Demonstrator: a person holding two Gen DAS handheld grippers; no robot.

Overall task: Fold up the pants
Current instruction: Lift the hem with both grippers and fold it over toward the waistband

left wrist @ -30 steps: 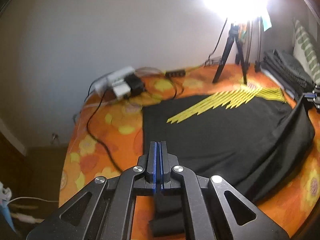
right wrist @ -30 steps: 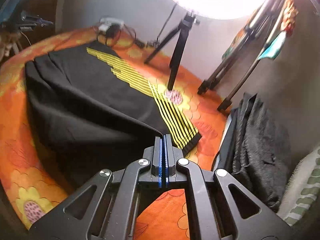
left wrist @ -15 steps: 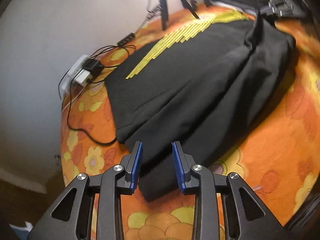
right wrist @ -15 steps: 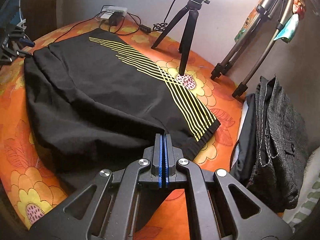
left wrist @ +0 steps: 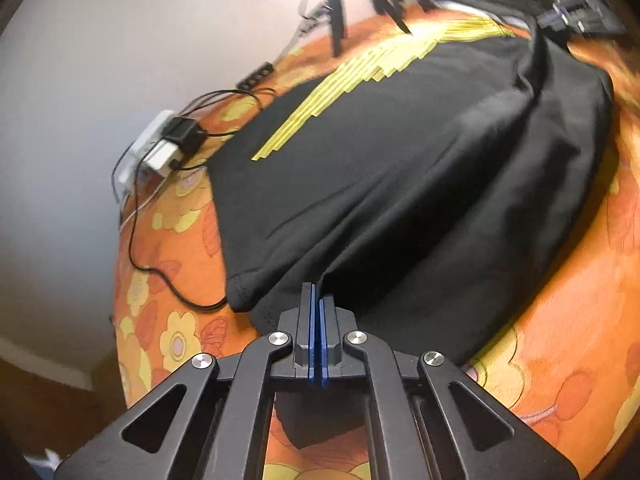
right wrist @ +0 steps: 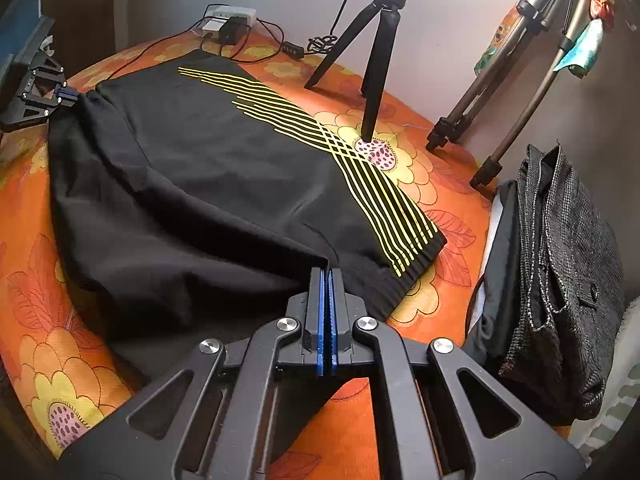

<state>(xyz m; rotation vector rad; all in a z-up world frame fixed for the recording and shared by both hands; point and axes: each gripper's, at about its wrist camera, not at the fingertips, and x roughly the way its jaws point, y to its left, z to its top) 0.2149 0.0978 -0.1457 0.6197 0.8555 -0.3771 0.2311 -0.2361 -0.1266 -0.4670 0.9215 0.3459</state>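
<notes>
pants (right wrist: 208,184) spread across the bed (right wrist: 48,352), centre of the right wrist view. right gripper (right wrist: 327,280) at 6 o'clock on the near pants edge, left gripper (right wrist: 66,94) at 10 o'clock on the far corner. power strip (right wrist: 234,14) with cables at 12, behind the pants. small tripod (right wrist: 376,52) at 1, standing on the bed just beside the pants. two larger tripod stands (right wrist: 516,92) at 2. pile of clothes (right wrist: 560,272) at 3, right of the pants.
</notes>
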